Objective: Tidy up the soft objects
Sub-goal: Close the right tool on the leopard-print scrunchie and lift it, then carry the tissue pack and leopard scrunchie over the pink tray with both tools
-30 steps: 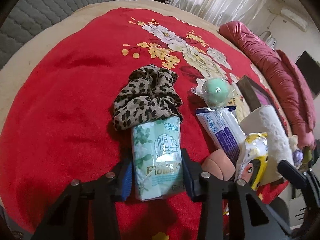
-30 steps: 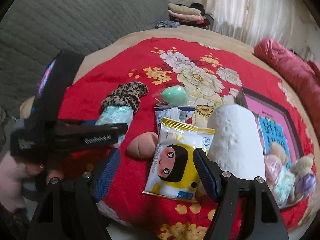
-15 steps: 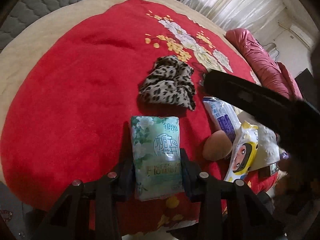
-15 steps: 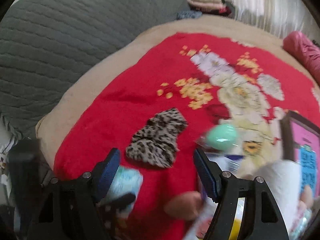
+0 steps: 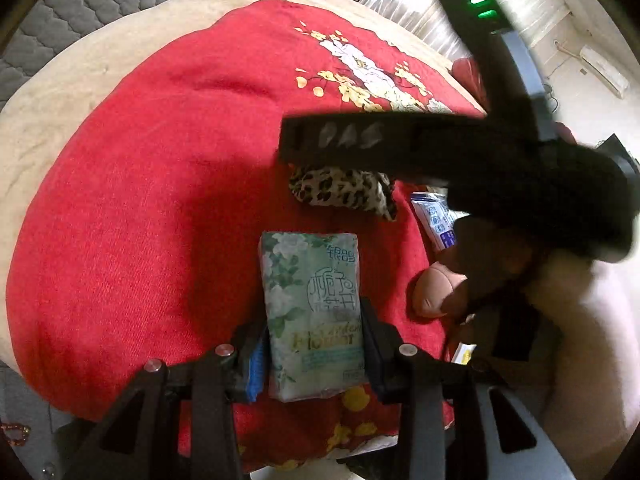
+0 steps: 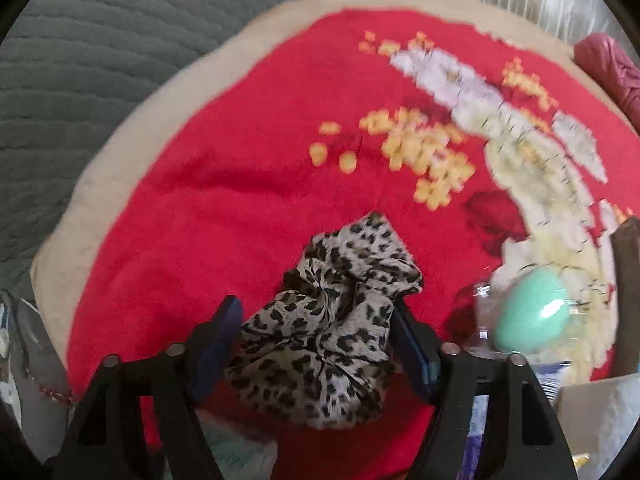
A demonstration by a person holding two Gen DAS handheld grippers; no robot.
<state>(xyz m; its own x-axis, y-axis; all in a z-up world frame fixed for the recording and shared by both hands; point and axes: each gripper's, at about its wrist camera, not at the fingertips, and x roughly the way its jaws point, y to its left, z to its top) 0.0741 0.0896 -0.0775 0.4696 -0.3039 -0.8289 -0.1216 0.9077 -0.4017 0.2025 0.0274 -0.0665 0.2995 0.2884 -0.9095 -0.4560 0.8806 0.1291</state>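
Holding the tissue pack (image 5: 314, 320) between the fingers of your left gripper (image 5: 314, 354), you have it clamped across its short width near the lower end, so most of its length sticks forward over the red blanket (image 5: 140, 200) and you can see the printed face. The pads press both long edges, which suits a soft, squashy pack: a grip across the narrow side gives less room for it to bulge out. Your right gripper (image 6: 316, 348) sits over the leopard scarf (image 6: 332, 344), which lies crumpled on the blanket just beyond the pack; its fingers straddle the heap on both sides and are closing, with the cloth between them. I cannot tell whether the pads are pressing yet, so treat the scarf as not yet held. Coming at it from above with a wide spread makes sense, since a loose bundle needs to be gathered from both flanks or it slips out in folds. In the left view the right tool crosses in front of the scarf and hides part of it. To the right of the scarf rests a green ball (image 6: 534, 312) in clear wrap, near enough that a wide finger could nudge it. A pink ball (image 5: 434, 294) lies just right of the pack.
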